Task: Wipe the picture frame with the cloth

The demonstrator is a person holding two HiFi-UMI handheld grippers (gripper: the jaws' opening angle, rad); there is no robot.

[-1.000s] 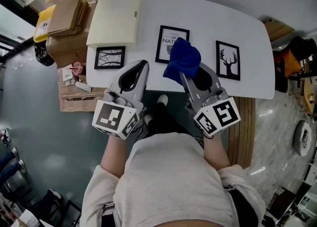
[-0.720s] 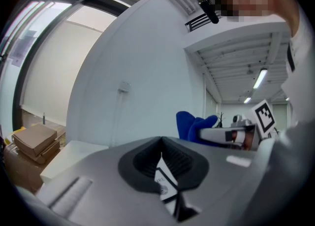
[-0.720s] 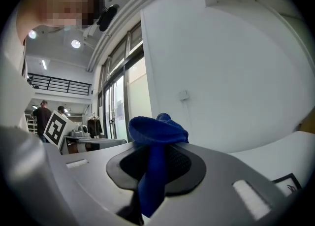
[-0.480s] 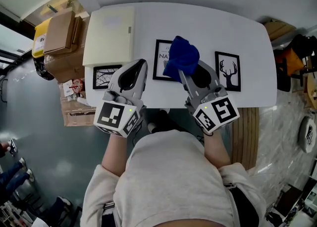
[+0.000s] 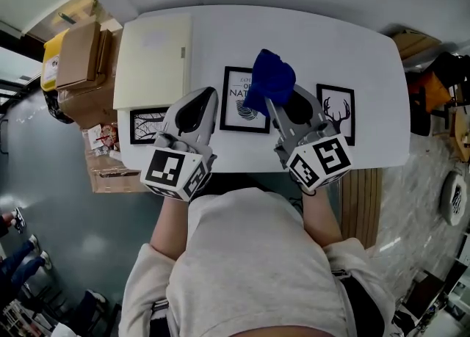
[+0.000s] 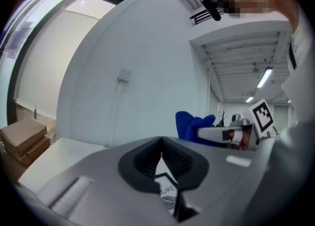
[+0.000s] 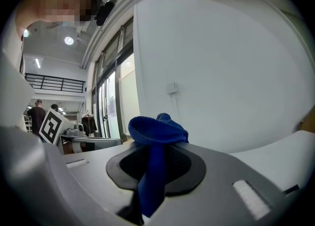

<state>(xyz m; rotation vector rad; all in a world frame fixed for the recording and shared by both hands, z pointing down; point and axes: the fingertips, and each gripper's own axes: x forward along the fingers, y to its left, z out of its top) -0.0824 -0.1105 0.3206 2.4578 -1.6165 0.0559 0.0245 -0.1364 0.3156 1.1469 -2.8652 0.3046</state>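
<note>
Picture frame (image 5: 245, 100) lies flat on tabletop (image 5: 330, 42), middle of three; likely light, stiff, slippery, so pin its border. Right claw (image 5: 272, 106) clenched on soft blue cloth (image 5: 270, 78) above it; left claw (image 5: 212, 95) closed, empty

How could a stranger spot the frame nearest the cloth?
On the white table, three frames lie in a row. It is the middle frame, partly hidden by the blue cloth; only it carries printed words, unlike the branch picture and deer picture.

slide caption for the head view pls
The right tool holds a blue cloth over the middle picture frame; left tool shut and empty.
</note>
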